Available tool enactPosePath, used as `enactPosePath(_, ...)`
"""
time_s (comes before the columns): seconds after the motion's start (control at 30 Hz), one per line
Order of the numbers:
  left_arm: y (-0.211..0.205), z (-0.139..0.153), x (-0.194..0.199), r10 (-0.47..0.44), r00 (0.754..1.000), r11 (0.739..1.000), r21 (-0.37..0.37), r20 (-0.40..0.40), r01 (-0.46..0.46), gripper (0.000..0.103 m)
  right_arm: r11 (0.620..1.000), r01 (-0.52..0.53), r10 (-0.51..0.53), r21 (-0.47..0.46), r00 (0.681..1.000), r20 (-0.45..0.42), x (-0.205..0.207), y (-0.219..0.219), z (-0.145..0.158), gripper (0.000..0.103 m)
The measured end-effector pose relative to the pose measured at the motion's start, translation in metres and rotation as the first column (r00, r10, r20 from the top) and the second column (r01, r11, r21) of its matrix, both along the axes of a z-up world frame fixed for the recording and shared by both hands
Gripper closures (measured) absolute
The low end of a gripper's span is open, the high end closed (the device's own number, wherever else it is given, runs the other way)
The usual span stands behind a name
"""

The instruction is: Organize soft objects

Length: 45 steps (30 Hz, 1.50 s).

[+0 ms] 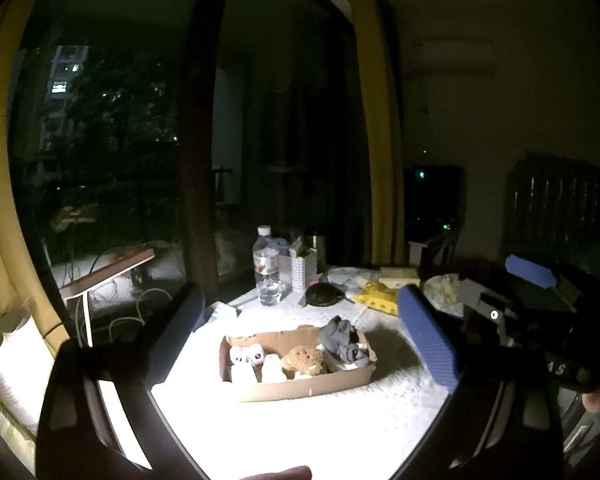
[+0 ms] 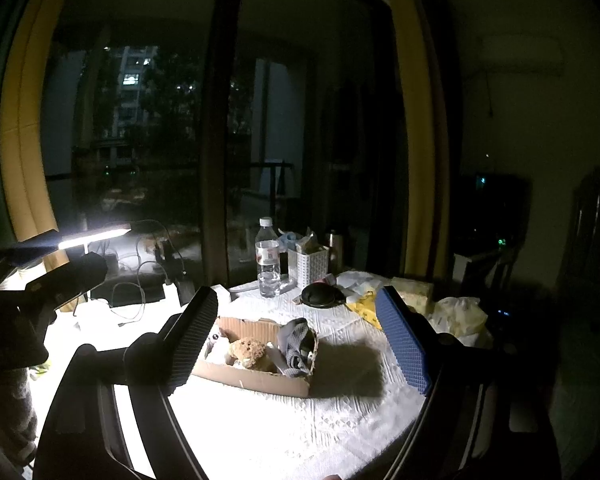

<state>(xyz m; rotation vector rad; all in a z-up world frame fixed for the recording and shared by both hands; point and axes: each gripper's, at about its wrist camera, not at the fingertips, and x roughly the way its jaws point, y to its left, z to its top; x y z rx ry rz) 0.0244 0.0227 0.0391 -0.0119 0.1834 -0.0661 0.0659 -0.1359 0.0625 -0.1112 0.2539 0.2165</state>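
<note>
With both my left fingers point(image 1: 300, 344) and right fingers point(image 2: 296, 340) spread and empty above the bench point(image 2: 300, 432), I'd descend straight, pinching toys point(image 1: 304, 360) gently inside the box point(image 1: 300, 390).

Only "AS", perhaps a fragment, reads on the right gripper point(image 1: 532, 276) body.

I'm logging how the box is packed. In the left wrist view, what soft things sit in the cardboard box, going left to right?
Small white toy with dark eyes → white plush → brown teddy bear → grey cloth bundle, all inside the cardboard box.
</note>
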Motion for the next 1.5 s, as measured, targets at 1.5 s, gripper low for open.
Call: enactPosePath(1.5,-0.0035,-0.0051,0.0033,-0.008,1.000,1.000,0.009,-0.018,0.008,0.004,1.000,0.002,-0.002,0.000,1.000,-0.014,0.0027,-0.0007,-0.0061,0.019)
